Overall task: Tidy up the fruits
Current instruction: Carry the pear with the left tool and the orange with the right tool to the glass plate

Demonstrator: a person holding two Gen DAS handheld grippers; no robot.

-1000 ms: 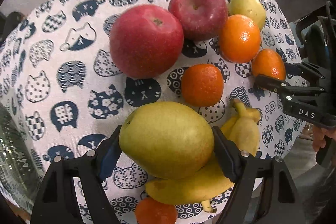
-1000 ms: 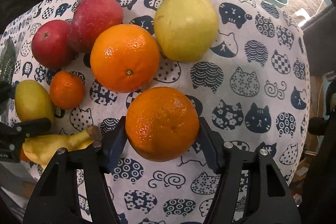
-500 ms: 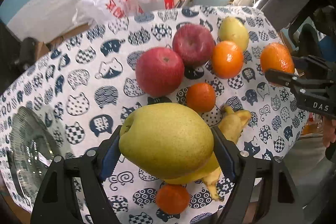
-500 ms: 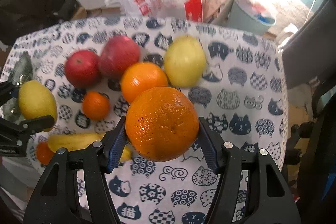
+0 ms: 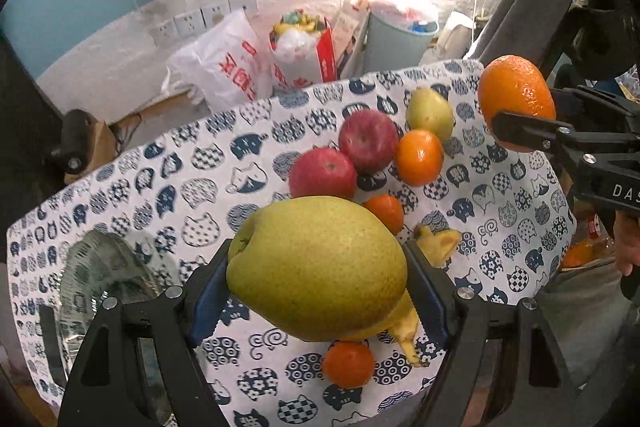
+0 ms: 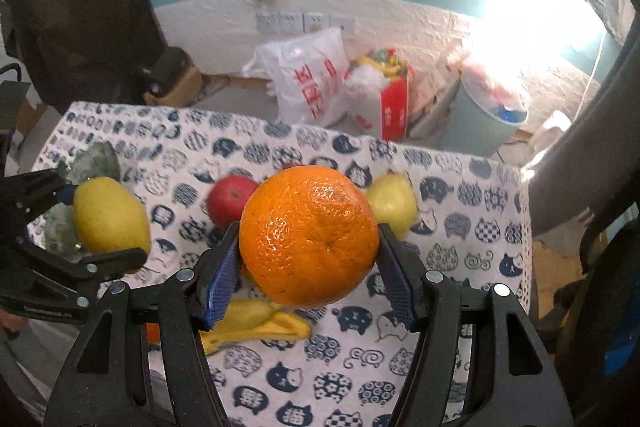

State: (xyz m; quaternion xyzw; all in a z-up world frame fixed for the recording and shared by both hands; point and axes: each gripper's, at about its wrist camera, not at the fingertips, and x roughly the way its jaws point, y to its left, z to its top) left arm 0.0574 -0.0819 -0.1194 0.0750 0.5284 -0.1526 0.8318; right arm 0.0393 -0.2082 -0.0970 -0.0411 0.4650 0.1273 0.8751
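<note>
My left gripper (image 5: 316, 283) is shut on a large green pear (image 5: 318, 269), held well above the table. My right gripper (image 6: 308, 267) is shut on a big orange (image 6: 309, 237), also lifted clear. Seen from the left wrist, that orange (image 5: 516, 95) hangs at the upper right in the right gripper (image 5: 520, 119). In the right wrist view the pear (image 6: 110, 215) shows at the left. On the cat-print cloth (image 5: 168, 187) lie two red apples (image 5: 324, 173) (image 5: 368, 139), an orange (image 5: 419, 157), a second pear (image 5: 430, 113), two small tangerines (image 5: 384, 213) (image 5: 349, 365) and a banana (image 5: 436, 245).
A clear glass bowl (image 5: 100, 279) stands on the cloth at the left. Behind the table are white plastic bags (image 5: 224, 67), a red box (image 5: 316, 55) and a pale bin (image 5: 400, 39) against the wall. A dark chair back (image 6: 580, 167) rises at the right.
Both grippers have risen with their fruit, pear in the left, orange in the right. The table and remaining fruit look smaller and farther below, and the wall and bags have come into view.
</note>
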